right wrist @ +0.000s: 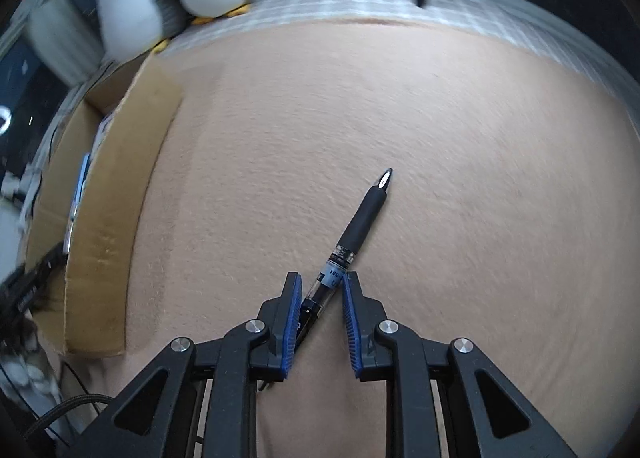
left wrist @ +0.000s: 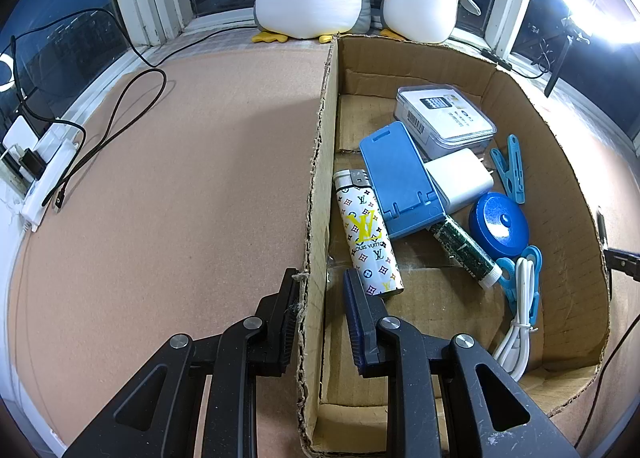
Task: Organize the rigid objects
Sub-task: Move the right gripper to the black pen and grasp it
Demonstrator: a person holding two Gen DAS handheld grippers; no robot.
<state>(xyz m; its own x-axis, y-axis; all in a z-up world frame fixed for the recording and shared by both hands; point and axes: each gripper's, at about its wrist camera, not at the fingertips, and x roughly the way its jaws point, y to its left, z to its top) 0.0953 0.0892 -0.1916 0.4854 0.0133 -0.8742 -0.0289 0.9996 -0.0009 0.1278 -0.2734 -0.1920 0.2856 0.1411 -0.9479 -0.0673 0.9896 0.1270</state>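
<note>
Sorting nearly done, by the look of it. Cardboard box (left wrist: 520,106) already holds: lighter (left wrist: 368,234), blue phone stand (left wrist: 400,182), white charger (left wrist: 460,178), clear case (left wrist: 444,114), blue round tape (left wrist: 500,222), tube (left wrist: 464,250), blue pegs (left wrist: 510,168), white cable (left wrist: 520,318). Left to do: one pen (right wrist: 356,234), lying on the tan mat (right wrist: 440,138) beside the box. Left gripper (left wrist: 320,286): clamped on the box's near wall. Right gripper (right wrist: 320,290): straddling the pen's clear end, jaws narrow; firm pad contact cannot be confirmed. Hidden: pen's tail under the gripper; box contents blurred in the right view.
</note>
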